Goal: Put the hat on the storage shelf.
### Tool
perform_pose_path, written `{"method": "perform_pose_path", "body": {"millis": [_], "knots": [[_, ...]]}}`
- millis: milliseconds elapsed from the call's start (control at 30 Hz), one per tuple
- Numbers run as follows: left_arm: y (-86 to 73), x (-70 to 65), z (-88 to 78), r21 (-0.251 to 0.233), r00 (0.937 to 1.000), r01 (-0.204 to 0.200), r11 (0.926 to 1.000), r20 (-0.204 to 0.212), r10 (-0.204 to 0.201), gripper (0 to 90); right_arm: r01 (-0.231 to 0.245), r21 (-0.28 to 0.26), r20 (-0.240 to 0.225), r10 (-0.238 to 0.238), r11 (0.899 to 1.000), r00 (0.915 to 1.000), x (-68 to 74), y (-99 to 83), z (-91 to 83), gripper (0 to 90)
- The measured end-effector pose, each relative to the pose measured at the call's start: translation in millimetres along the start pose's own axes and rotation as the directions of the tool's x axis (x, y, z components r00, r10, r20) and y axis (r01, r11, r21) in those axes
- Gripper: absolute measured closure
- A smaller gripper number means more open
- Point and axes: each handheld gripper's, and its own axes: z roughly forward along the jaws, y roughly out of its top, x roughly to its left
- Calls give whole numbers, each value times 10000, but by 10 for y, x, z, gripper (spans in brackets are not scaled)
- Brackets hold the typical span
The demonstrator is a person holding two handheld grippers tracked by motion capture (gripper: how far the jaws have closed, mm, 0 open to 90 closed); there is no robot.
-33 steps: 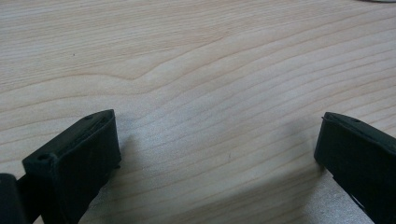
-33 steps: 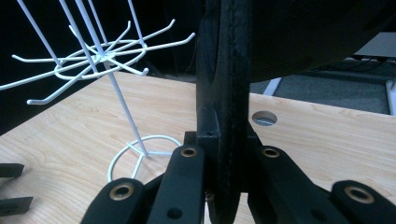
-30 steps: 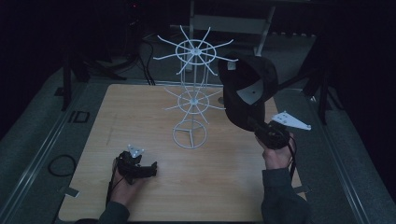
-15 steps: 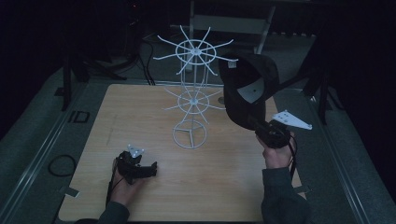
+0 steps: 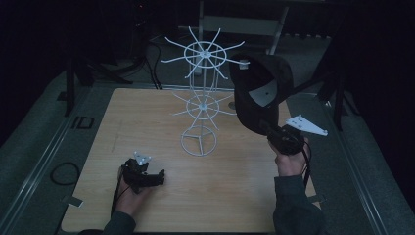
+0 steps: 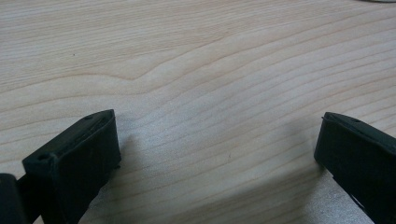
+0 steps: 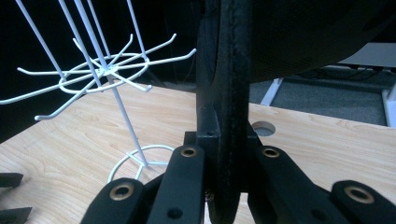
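Cap (image 5: pixel 259 90), dark, held aloft at the right of the white wire rack (image 5: pixel 201 98), its crown near the tips of the upper ring of hooks; whether it touches a hook I cannot tell. Right gripper (image 5: pixel 275 134) clamped on the cap's brim: in the right gripper view both jaws press against the dark edge (image 7: pixel 229 116) standing upright between them. Left gripper (image 5: pixel 155 178) rests low on the table (image 5: pixel 107 122) near the front left, jaws wide apart with bare wood grain between them in the left gripper view (image 6: pixel 217 135).

Compared with the frames a second and half a second back: no visible shift in cap, rack or either gripper.

Surface: light wooden tabletop, rack's round base (image 5: pixel 198 143) standing near its middle. Room dark; grey floor around the table, cables at the back.
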Motion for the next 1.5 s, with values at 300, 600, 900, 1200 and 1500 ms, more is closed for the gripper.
{"method": "perform_pose_path", "body": {"millis": [300, 600, 900, 1200, 1500], "knots": [[0, 0, 0, 1, 10000, -1, 10000, 1, 1, 1, 76, -100, 75, -75, 9999, 9999, 4, 16, -9, 867], [0, 0, 0, -1, 10000, -4, 10000, 4, 4, 1, 340, -189, 179, -337, 9992, 9993, 47, 61, -6, 867], [0, 0, 0, 2, 10000, -4, 10000, 3, 4, 1, 367, -254, 286, -360, 9990, 9989, 46, 83, 2, 867], [0, 1, 0, 2, 10000, -7, 10000, 5, 7, 1, 412, -239, 426, -402, 9989, 9983, 14, 100, 7, 867], [0, 0, 0, 0, 10000, -5, 10000, 3, 5, 1, 425, -308, 568, -407, 9986, 9976, -7, 137, 30, 866]]}}
